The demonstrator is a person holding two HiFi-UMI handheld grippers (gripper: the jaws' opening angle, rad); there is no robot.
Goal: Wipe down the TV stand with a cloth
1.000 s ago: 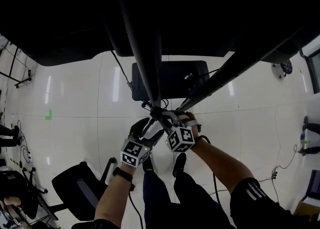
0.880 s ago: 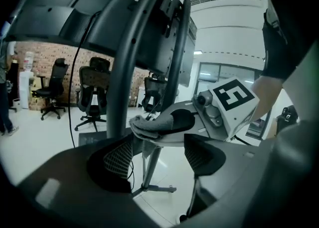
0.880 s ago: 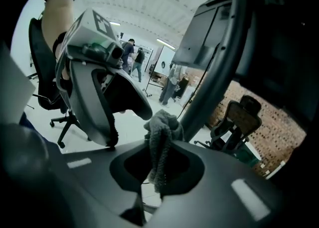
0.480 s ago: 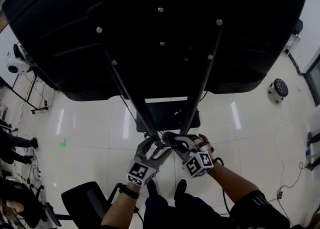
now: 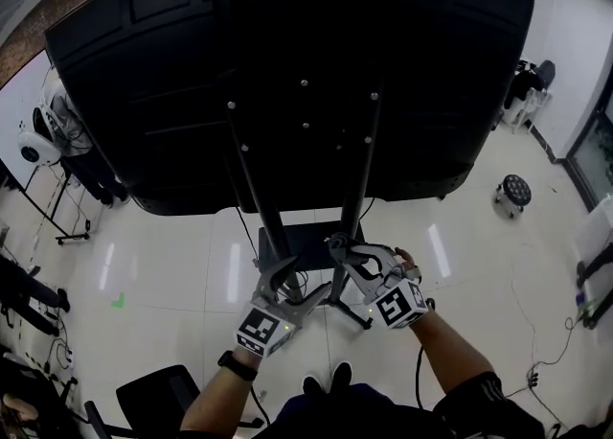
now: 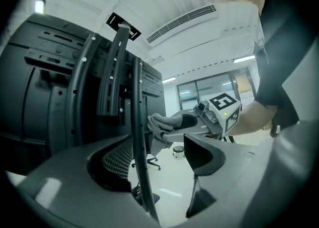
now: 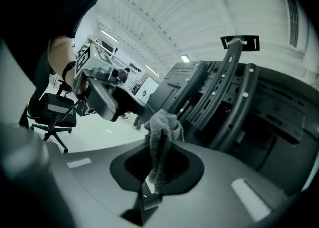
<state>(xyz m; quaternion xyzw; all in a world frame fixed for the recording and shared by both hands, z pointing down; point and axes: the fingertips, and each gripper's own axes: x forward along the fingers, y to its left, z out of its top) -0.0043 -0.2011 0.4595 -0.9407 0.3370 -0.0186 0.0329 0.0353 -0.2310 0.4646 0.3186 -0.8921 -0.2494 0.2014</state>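
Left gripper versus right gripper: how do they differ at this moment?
The left gripper has its tongs apart, with a thin black metal pole of the TV stand between them; the right gripper has its tongs shut on a fluffy grey cloth. The left gripper grips nothing, while the right gripper carries the cloth bunched past its tips. Both are close to the stand's poles.

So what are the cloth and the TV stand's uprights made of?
The cloth has a grey fuzzy pile and hangs in limp folds, probably microfibre or terry. The uprights are slim black bars with bolt heads and a dull sheen, likely painted metal.
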